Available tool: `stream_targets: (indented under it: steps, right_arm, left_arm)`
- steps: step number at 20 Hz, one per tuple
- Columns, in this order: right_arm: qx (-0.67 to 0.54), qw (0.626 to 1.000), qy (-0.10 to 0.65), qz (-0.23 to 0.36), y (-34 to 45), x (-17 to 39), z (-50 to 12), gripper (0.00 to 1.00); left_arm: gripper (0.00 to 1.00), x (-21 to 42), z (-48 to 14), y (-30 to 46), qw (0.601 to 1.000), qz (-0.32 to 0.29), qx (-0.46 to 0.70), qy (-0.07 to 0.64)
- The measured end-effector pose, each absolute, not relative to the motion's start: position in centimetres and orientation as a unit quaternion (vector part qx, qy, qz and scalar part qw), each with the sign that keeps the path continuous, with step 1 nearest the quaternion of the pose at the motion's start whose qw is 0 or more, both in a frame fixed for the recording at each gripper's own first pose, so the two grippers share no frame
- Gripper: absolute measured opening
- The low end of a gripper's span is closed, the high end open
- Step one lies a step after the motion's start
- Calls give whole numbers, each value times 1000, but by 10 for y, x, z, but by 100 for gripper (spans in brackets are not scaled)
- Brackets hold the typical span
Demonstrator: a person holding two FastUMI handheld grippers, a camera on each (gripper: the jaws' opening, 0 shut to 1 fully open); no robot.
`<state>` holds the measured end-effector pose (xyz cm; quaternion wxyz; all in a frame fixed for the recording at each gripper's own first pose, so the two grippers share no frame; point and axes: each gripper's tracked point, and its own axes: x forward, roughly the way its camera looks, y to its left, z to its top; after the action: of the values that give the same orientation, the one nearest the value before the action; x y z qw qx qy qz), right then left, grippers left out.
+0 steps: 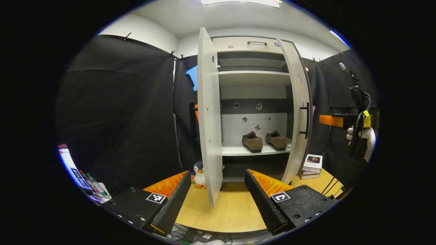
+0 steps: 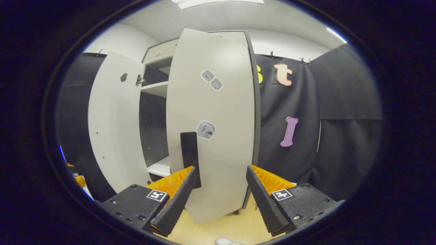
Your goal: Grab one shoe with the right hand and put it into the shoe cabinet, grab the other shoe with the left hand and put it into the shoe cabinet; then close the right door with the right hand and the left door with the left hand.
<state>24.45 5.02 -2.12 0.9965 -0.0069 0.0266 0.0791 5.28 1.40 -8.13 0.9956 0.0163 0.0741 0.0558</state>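
While both shoes (image 1: 252, 142) (image 1: 276, 140) sit mid-frame on my cabinet shelf (image 1: 253, 150), both doors (image 1: 208, 115) (image 2: 213, 122) ajar, left gripper (image 1: 217, 197) wide and empty, right gripper (image 2: 222, 194) wide, lower centre before its door.

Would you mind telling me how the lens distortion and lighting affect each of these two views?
Left gripper view: the fisheye bows the left door and right door outward; the ceiling light blows out at top, and both shoes stay sharp. Right gripper view: the right door bulges strongly, evenly lit, with the cabinet interior in shadow.
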Motion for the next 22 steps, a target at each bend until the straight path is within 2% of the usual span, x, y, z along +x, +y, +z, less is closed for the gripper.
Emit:
stream_targets:
  steps: [9,15,22]
  right_arm:
    - [8,999,21,40,62,138,-36,94]
    - [1,998,47,37,76,84,-61,96]
    - [-3,998,60,20,72,43,-79,97]
  left_arm:
    - [96,77,-77,57,997,9,33,64]
    - [96,117,-57,105,998,22,37,36]
    - [96,178,-20,167,995,73,64,17]
